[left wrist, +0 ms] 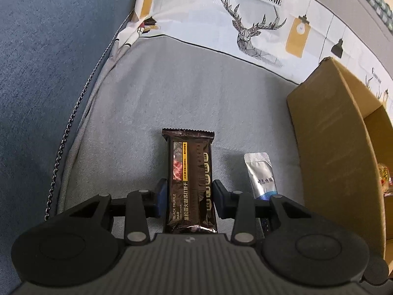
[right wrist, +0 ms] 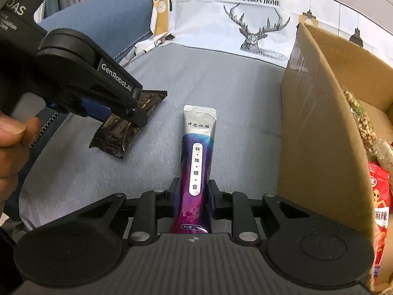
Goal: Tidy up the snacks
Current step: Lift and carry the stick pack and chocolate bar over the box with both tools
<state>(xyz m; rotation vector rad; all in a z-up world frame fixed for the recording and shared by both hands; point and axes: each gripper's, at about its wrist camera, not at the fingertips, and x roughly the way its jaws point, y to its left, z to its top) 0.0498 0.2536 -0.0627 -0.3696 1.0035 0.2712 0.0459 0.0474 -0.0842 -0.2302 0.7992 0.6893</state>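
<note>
- The right gripper [right wrist: 192, 196] clamps a purple-and-silver sachet [right wrist: 196, 157], whose lower end its body hides.
- The left gripper [left wrist: 189, 196] pinches a dark brown cracker pack [left wrist: 190, 184] above the grey cushion [left wrist: 172, 86].
- The cardboard box [right wrist: 319, 135] beside them is cut off by the frame edge.

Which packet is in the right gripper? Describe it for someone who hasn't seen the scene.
On the grey sofa seat, just left of the open cardboard box, the right gripper grips a slim sachet. It is silver-topped and purple with a white label strip, unlike the dark brown cracker bar further left.
</note>
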